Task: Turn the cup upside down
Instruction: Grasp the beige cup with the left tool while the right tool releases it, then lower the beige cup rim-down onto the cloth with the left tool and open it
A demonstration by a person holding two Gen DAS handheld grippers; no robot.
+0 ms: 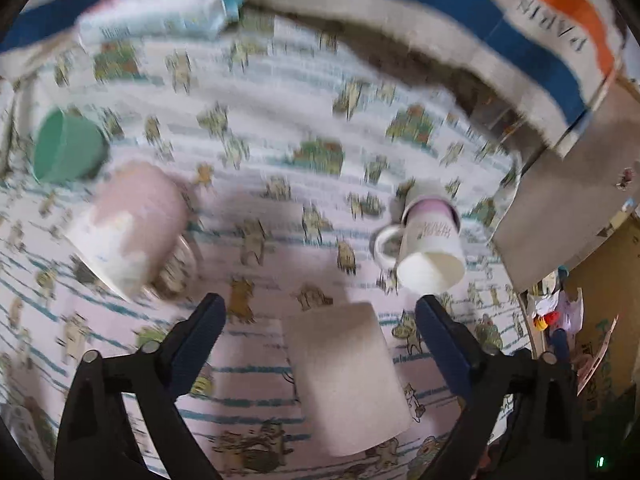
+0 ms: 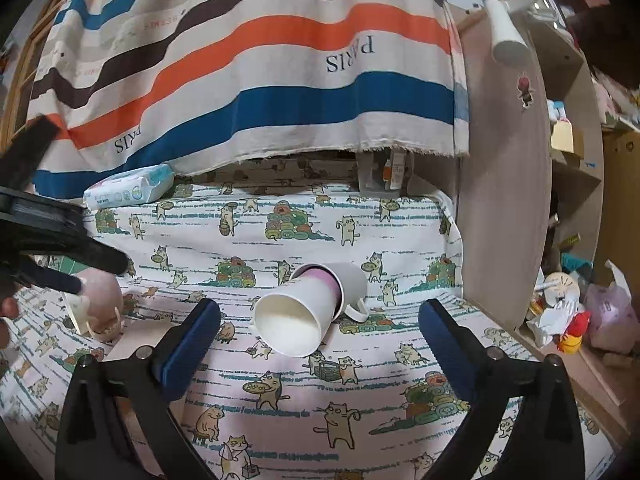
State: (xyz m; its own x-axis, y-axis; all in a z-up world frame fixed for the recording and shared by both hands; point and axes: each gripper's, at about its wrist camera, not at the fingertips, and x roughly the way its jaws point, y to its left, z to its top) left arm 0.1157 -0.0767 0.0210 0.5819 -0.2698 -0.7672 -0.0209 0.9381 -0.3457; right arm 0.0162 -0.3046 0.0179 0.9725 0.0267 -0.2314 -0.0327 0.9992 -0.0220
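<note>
Left wrist view, blurred by motion. At far left, a green cup (image 1: pixel 66 150) lying on its side on the cat-print cloth (image 1: pixel 280 168). Just beside it, a pink-and-white mug (image 1: pixel 128 228), tilted, handle toward the camera. Above these, a wipes pack (image 1: pixel 160 12) at the cloth's far edge, under a striped drape (image 1: pixel 480 12). In the middle, near the camera, a pale cup (image 1: pixel 346 376) between the spread fingers of the left gripper (image 1: pixel 320 312), touching neither; jaws wide, holding nothing. Further right, a white cup (image 1: pixel 434 256) on its side with its mouth toward the camera, pushed into a white mug with a purple rim (image 1: pixel 428 204), handle at the left. At far right, a wooden shelf side (image 1: pixel 568 200).

Right wrist view, sharp. At far left, the left gripper again (image 2: pixel 60 264), dark and close above the pink mug (image 2: pixel 102 300); whether touching it, cannot tell. Behind, the wipes pack (image 2: pixel 128 188) below the striped drape (image 2: pixel 260 60). At centre, the white cup (image 2: pixel 296 312) lying on its side on the cloth (image 2: pixel 280 400), mouth open toward the camera, base tucked inside the purple-rimmed mug (image 2: pixel 352 280), also on its side. Just ahead of the right gripper (image 2: pixel 320 312), between its finger lines but not clamped; jaws wide, holding nothing. At right, the shelf side (image 2: pixel 504 200) and clutter beyond (image 2: pixel 568 320).
</note>
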